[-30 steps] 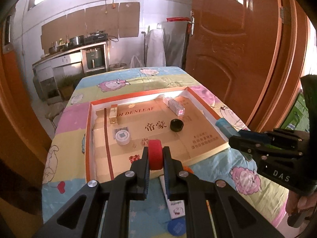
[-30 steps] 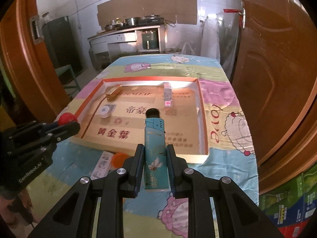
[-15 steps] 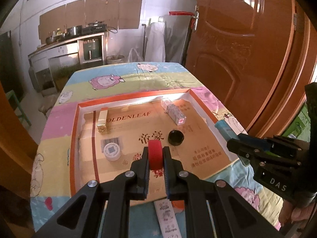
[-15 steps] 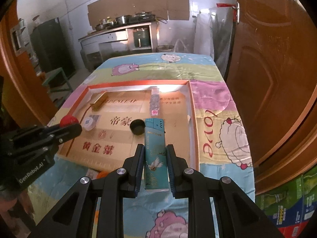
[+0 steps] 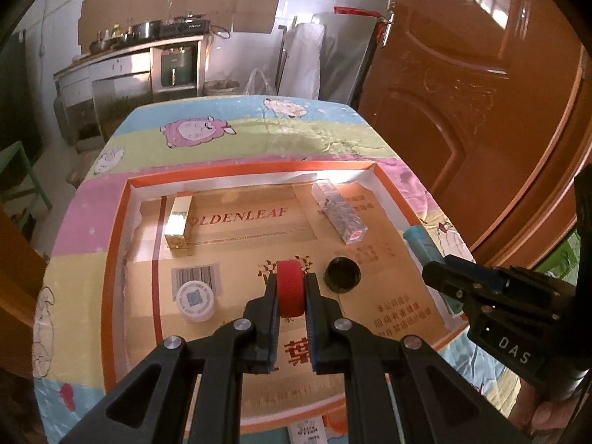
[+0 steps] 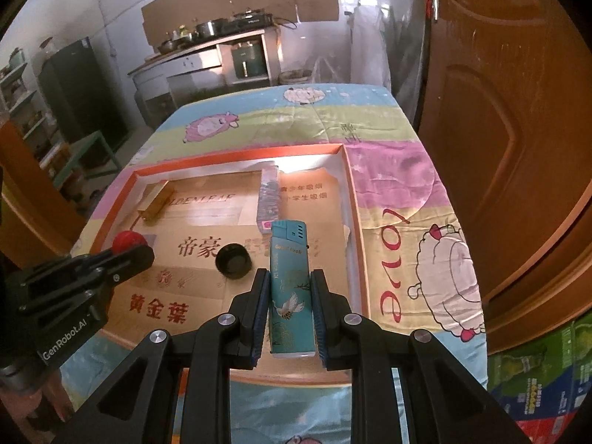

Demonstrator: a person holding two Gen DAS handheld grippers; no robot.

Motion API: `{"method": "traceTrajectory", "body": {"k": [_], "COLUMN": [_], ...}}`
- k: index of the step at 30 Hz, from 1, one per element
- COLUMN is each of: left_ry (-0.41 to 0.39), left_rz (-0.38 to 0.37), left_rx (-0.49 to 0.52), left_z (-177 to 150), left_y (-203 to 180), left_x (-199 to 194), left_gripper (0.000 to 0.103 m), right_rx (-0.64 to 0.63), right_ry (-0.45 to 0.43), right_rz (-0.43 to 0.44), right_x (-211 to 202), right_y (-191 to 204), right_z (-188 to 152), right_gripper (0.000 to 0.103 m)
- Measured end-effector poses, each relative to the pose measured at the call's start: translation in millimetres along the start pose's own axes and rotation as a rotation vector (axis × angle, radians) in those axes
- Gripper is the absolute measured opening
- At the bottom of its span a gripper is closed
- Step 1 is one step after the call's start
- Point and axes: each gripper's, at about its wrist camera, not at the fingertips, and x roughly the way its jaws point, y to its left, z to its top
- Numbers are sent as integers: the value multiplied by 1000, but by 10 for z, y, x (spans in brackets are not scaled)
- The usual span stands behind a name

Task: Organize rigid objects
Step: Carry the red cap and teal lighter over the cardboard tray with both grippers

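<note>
My left gripper is shut on a red cap, held above the middle of the shallow orange-rimmed cardboard tray. My right gripper is shut on a teal lighter, hanging over the tray's near right part. Inside the tray lie a gold bar-shaped box, a clear patterned box, a black cap and a white cap with a code label. The left gripper with the red cap shows at the left of the right wrist view.
The tray sits on a table under a pastel sheep-print cloth. An orange cap and a paper packet lie in front of the tray. A brown door stands close on the right. A kitchen counter is at the back.
Both grippers moved forward from the table's near edge to above the tray, each keeping its object. The orange cap and packet slid toward the bottom of the left wrist view.
</note>
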Motion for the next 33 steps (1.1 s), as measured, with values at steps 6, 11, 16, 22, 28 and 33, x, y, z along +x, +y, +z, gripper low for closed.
{"method": "traceTrajectory", "body": {"k": [6, 11, 16, 22, 28, 33], "left_ry": [23, 36, 39, 47, 59, 66], "left_rz": [-3, -2, -2, -1, 0, -5], "left_rx": [-23, -32, -43, -45, -46, -50], "left_z": [38, 35, 14, 1, -9, -27], "left_y": [18, 30, 58, 65, 72, 80], "left_x": [144, 245, 301, 360, 411, 461], "left_gripper": [12, 12, 12, 12, 12, 12], "right_rx": [11, 15, 20, 21, 19, 18], "right_ry": [20, 35, 45, 55, 58, 66], "right_rz": [-6, -9, -12, -9, -11, -16], "right_x": [136, 234, 314, 378, 414, 472], "right_y": [-22, -17, -22, -14, -15, -28], "right_z": [44, 63, 63, 50, 52, 36], "right_gripper": [23, 23, 23, 23, 23, 23]}}
